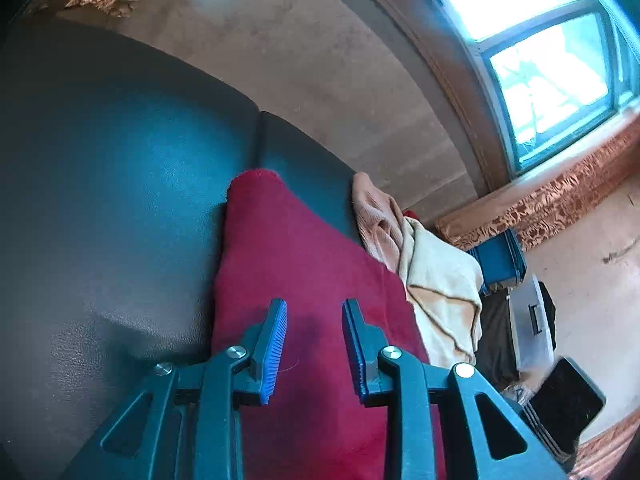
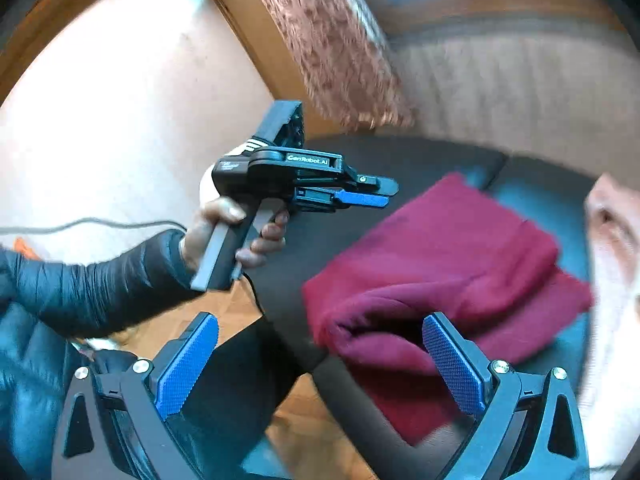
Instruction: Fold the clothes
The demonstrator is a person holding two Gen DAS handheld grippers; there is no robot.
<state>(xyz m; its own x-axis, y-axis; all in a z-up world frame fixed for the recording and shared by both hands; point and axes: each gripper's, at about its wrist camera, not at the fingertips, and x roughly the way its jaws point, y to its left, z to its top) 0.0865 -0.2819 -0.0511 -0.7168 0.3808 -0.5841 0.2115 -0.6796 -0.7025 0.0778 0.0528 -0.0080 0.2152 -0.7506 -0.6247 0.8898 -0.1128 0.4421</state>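
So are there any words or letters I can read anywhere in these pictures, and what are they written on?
"GenRobot.AI": white letters on the side of the left gripper, seen from the right wrist camera.
A small pale label on the same gripper's body, behind the brand name: too small and blurred to read.
Nothing else carries readable text; the red garment shows none.

Black plastic left gripper (image 2: 362, 196) marked "GenRobot.AI", with ribbed blue pads (image 1: 276, 344) and silver screws. Right gripper (image 2: 320, 364) matches. The person wears a dark quilted sleeve (image 2: 100, 284)
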